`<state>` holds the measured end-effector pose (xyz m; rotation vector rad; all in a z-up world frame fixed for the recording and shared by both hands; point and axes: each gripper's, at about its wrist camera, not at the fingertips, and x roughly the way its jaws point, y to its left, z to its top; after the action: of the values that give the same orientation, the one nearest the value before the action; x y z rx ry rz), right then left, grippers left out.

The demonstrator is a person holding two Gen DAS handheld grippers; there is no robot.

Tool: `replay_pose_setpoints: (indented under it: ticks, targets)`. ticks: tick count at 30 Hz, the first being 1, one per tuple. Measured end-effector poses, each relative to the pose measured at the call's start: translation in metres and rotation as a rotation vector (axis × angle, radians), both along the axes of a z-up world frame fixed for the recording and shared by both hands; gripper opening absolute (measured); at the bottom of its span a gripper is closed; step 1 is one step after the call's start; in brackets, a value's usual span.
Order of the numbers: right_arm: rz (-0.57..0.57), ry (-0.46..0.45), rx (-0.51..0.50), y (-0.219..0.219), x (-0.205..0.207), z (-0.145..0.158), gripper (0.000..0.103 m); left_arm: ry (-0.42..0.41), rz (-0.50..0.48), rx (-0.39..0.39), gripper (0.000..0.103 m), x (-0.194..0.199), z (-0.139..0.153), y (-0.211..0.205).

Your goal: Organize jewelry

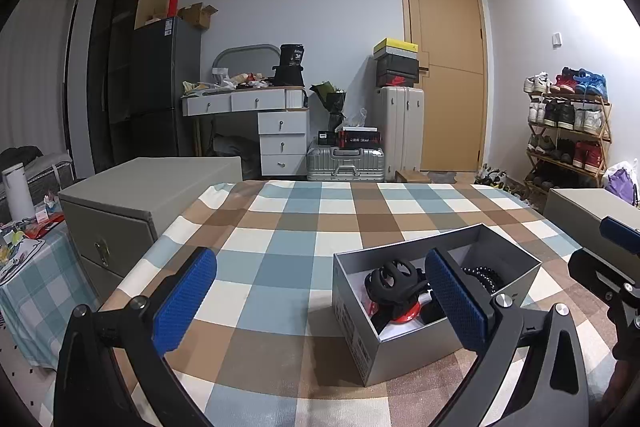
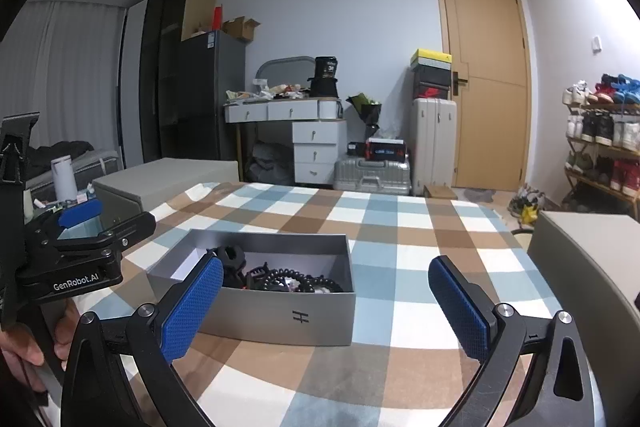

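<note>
In the foreground of the left wrist view, the left gripper (image 1: 320,301) is seen with its blue-padded fingers spread wide, nothing being held between them; its right pad (image 1: 456,301) is placed in front of the open grey box (image 1: 416,343), which sits in the lower right of that frame on the checked tablecloth (image 1: 280,227). In the right wrist view, the right gripper (image 2: 326,307) is likewise shown spread apart and empty, with the same grey box (image 2: 280,319) lying left of centre, partly behind the left pad (image 2: 192,307). Inside the box, a black claw hair clip (image 1: 390,281) is seen above a red and white item (image 1: 404,313), and a black coiled hair tie (image 1: 482,277) is laid toward the far end; in the right wrist view the coiled tie (image 2: 286,277) and a string of dark beads (image 2: 320,283) are made out among the tangle. The left gripper's body (image 2: 80,255) is visible at the left edge of the right wrist view, held by a hand (image 2: 24,343). Grey storage boxes (image 1: 136,203) are placed beside the table's far left corner and at the right edge (image 2: 588,267). Farther back, a white dressing desk (image 1: 260,123) with drawers, a silver suitcase (image 1: 346,161) lying flat, an upright pale suitcase (image 1: 402,131), a wooden door (image 1: 448,67) and a shoe rack (image 1: 568,135) are ranged along the walls.
</note>
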<state>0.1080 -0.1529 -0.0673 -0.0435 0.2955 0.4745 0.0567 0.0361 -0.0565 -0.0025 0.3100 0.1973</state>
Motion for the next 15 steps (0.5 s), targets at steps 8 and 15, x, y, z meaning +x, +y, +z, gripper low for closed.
replay_pose_setpoints:
  ticks: [8, 15]
  targets:
    - [0.000, 0.000, 0.000, -0.0001, -0.0001, 0.0001, 0.103, 0.001, 0.000, 0.000, 0.102, 0.0008, -0.0004, -0.0002]
    - [0.000, 0.000, 0.000, 0.0000, 0.0000, 0.0001, 0.103, 0.001, 0.001, 0.000, 0.102, 0.0005, 0.0000, 0.0000]
